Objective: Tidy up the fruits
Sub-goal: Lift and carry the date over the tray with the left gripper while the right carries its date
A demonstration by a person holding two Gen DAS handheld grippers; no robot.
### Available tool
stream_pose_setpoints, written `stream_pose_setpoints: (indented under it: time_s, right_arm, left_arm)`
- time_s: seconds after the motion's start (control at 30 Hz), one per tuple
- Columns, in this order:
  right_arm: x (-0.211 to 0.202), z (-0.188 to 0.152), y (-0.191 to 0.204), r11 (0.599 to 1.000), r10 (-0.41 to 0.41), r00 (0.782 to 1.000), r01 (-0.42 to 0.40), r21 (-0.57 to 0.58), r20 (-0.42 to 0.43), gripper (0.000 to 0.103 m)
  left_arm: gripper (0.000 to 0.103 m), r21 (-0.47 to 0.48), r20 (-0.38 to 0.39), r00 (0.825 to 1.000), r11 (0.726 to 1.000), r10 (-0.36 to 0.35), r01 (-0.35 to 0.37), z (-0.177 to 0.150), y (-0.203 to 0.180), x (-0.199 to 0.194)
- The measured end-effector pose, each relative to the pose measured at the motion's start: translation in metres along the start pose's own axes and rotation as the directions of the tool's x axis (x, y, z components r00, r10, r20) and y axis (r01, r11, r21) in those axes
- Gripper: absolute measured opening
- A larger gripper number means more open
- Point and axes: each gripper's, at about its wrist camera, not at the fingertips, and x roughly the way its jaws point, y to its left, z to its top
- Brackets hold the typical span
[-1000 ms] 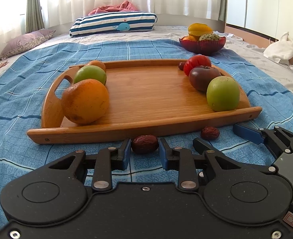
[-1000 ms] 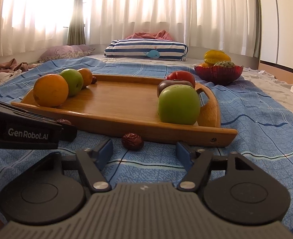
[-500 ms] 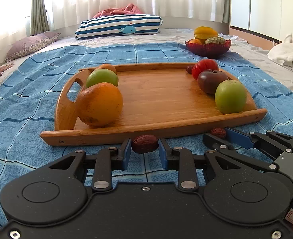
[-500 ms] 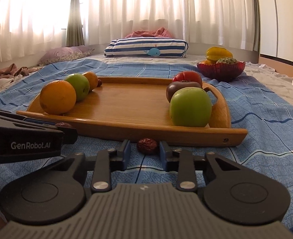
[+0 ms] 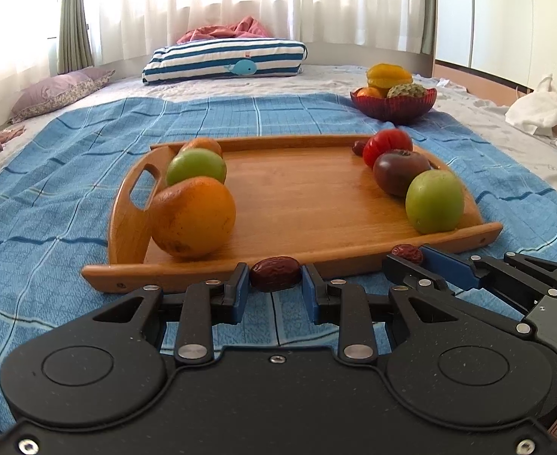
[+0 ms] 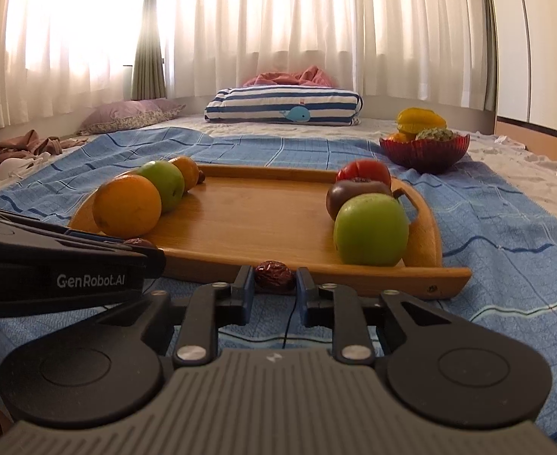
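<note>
Left gripper (image 5: 275, 289) grasps a wrinkled dark-red date (image 5: 275, 273) between its blue pads, just near of the wooden handled tray's (image 5: 301, 204) front rim. Right gripper (image 6: 274, 291) likewise clenches a second dried red date (image 6: 274, 275), right of the first. On the tray: orange (image 5: 194, 216) and green apple (image 5: 196, 167) left; green apple (image 5: 434, 201), dark tomato (image 5: 401, 171), red tomato (image 5: 387, 145) right. All over the blue checked blanket (image 5: 51, 174).

smooth glossy wooden tray (image 5: 316, 197), woven cloth blanket (image 5: 51, 204), wrinkled matt dates (image 5: 275, 273)

Bed (image 5: 316, 79) — blanket (image 5: 51, 197), tray (image 5: 301, 204), bowl (image 5: 392, 104)
</note>
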Motion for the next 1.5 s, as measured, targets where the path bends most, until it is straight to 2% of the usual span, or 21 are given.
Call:
stream_pose_setpoints:
  time_s: [0.3,0.53,0.83,1.5]
  right_arm:
    - [0.008,0.014,-0.004,1.0,-0.016,1.0,0.017,-0.021,0.023,0.028]
    - [0.024,0.022,-0.009,0.999,-0.021,1.0,0.021,-0.032,0.001,0.029]
    - [0.037,0.021,-0.011,1.0,-0.023,0.999,0.023,-0.018,-0.026,0.029]
    - [0.036,0.013,-0.012,1.0,-0.016,1.0,0.016,-0.015,0.01,0.031]
  left_arm:
    - [0.028,0.002,0.039,0.999,1.0,-0.009,0.009,0.022,-0.002,0.01]
    - [0.028,-0.013,0.02,1.0,1.0,-0.003,0.003,0.034,0.002,0.033]
    - [0.029,-0.011,-0.007,1.0,1.0,0.008,-0.008,0.029,0.0,0.053]
    - [0.029,-0.02,-0.03,0.999,1.0,0.018,-0.018,0.023,0.004,0.069]
